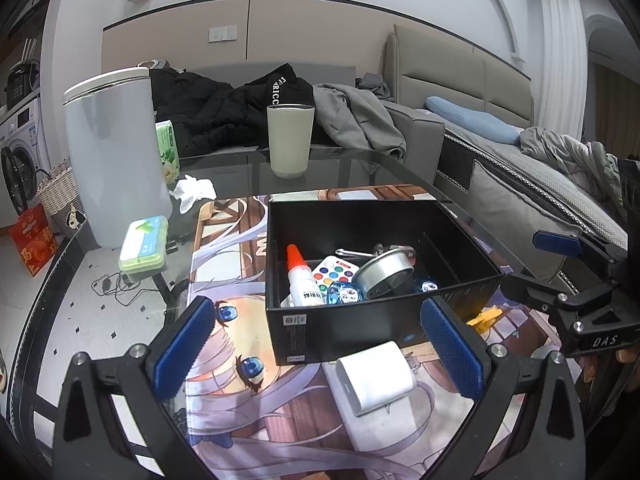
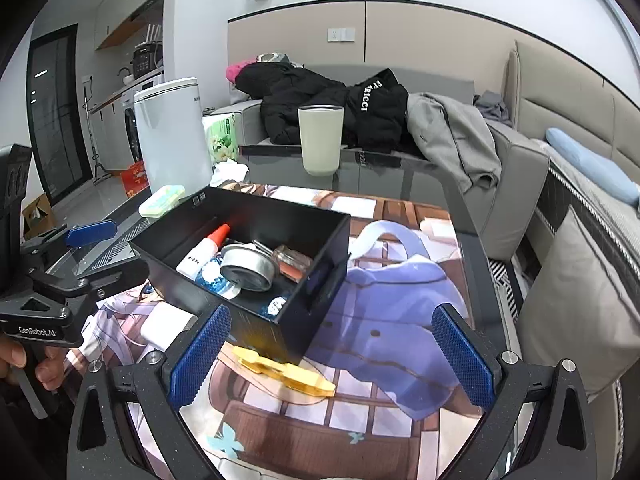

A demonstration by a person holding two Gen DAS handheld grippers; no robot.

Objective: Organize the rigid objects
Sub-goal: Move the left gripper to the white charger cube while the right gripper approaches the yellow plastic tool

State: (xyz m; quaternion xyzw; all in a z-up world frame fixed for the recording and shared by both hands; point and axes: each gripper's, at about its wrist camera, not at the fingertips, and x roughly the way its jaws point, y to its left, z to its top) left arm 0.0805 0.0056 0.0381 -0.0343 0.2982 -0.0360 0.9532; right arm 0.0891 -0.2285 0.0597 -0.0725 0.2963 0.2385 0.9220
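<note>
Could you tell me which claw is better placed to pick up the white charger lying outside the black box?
Left. The white charger lies on the mat just ahead of the open left claw, between its fingers' line. The right claw, also open, faces the yellow clip instead, with the black box corner beside it.

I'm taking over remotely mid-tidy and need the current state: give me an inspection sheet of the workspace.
Surface: glass table with a printed mat under the work area.
Job's things: black box holds a glue bottle, round tin, colour palette and blue-wrapped pieces; white charger and yellow clip lie on the mat outside it.
Clutter: beige cup, white canister, green case, crumpled tissue, tissue pack.
Grippers: left gripper open, charger between its fingers but untouched; right gripper open over the clip.
Cables: black cord on the floor, seen through the glass.
Surroundings: sofa with jackets, bed, washing machine.
</note>
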